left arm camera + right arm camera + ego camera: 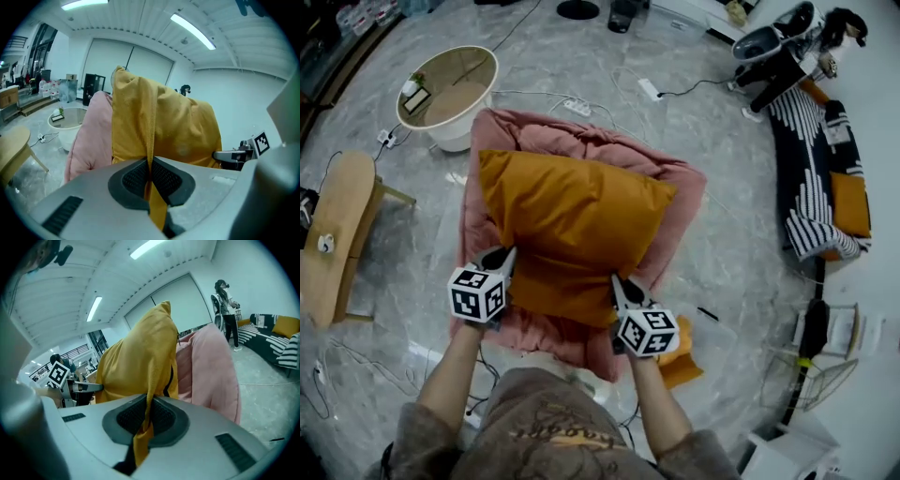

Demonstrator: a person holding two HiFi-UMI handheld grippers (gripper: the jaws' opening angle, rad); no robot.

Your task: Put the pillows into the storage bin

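While the plump mustard-orange fabric pillow [567, 225] spreads over the big pink quilted cushion [680, 197], the left gripper [504, 255] and the right gripper [617, 284] each pinch one of its near corners, jaws clamped tight on the cloth. A round white tub [455, 89] stands just beyond the pink cushion's far left corner.

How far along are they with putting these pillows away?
Nothing looks stored yet: the round white tub, probably the bin, holds no pillow. In hand: the left gripper and right gripper both pinch the yellow pillow. Remaining: bin it, then the pink pillow underneath.
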